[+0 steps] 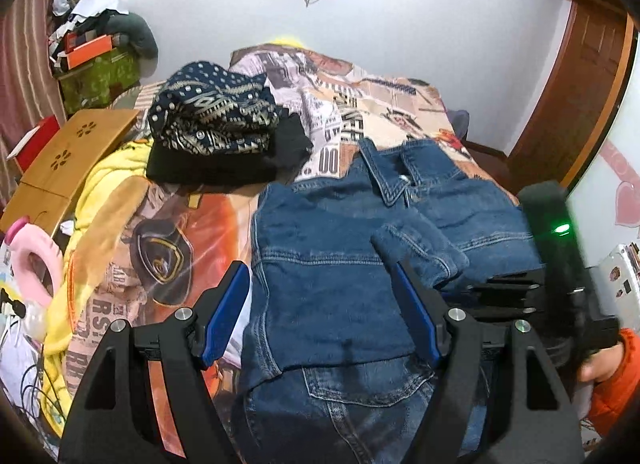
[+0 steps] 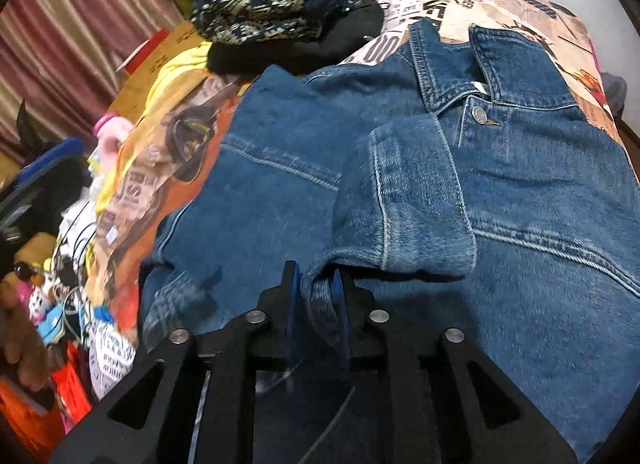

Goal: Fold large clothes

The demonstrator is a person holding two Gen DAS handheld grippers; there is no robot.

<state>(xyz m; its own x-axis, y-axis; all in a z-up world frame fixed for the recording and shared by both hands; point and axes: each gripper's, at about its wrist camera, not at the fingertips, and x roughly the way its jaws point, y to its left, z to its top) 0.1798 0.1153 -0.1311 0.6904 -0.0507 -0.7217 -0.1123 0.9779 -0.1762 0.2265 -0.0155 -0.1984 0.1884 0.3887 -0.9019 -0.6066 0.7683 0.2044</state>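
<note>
Our denim jacket (image 1: 332,248) lies lengthwise, collar pointing away. Our right gripper (image 2: 316,304) jaws pinch its sleeve; left gripper (image 1: 320,316) jaws gape above it.

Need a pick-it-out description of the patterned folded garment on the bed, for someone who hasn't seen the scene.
Start at the bed with the printed comic-style cover. At its far left, beyond the spread denim jacket, sits a small stack of folded clothes. The navy garment with cream dots and geometric bands is the top piece, lying on a plain black garment; nothing else there has that pattern.
</note>
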